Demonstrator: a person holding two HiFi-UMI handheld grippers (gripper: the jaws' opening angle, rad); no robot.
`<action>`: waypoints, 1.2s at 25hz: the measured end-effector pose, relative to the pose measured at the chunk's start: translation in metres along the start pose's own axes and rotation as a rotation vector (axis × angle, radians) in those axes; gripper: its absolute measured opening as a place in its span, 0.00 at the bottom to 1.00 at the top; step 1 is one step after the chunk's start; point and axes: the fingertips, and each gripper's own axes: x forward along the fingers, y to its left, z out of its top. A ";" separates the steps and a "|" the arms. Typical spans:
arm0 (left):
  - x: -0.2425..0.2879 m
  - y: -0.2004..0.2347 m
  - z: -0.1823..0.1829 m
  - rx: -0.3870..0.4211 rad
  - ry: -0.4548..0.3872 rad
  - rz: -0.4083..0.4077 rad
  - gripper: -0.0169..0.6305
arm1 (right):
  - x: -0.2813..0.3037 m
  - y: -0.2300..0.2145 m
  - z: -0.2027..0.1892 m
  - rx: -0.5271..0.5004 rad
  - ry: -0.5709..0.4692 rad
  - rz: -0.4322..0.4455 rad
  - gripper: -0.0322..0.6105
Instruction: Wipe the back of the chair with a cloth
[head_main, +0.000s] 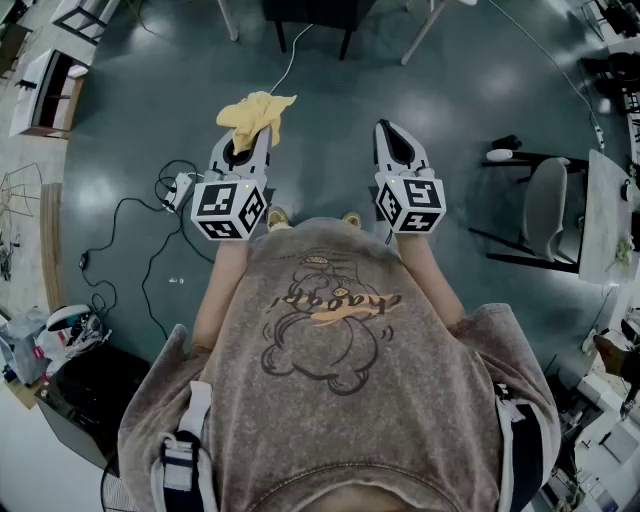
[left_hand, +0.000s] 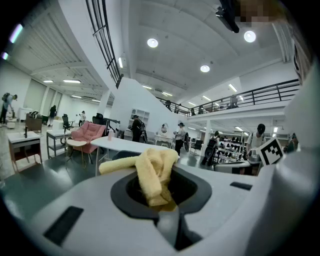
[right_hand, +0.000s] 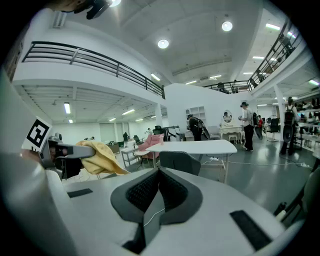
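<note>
A yellow cloth (head_main: 258, 112) hangs bunched from the tip of my left gripper (head_main: 248, 140), which is shut on it. In the left gripper view the cloth (left_hand: 155, 170) sticks up out of the closed jaws of the left gripper (left_hand: 161, 202). My right gripper (head_main: 392, 132) is held level beside it, shut and empty, as its own view shows (right_hand: 159, 192). A dark grey chair (right_hand: 179, 161) stands ahead, tucked at a white table (right_hand: 192, 146); in the head view only the chair's lower part (head_main: 312, 14) shows, at the top edge. Both grippers are well short of it.
A power strip with black cables (head_main: 176, 188) lies on the floor at the left. Another grey chair (head_main: 545, 205) and a white desk (head_main: 608, 215) stand at the right. A black box (head_main: 85, 395) sits at lower left. A pink armchair (left_hand: 87, 135) and several people are far off.
</note>
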 end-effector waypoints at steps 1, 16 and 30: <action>-0.001 0.002 -0.001 -0.005 0.001 0.002 0.13 | 0.001 0.003 0.000 0.001 0.001 0.006 0.09; -0.021 0.061 0.004 -0.014 0.008 -0.025 0.13 | 0.020 0.057 -0.009 0.033 0.024 -0.015 0.09; -0.011 0.094 0.003 -0.012 0.059 -0.114 0.13 | 0.033 0.071 -0.014 0.087 0.014 -0.121 0.09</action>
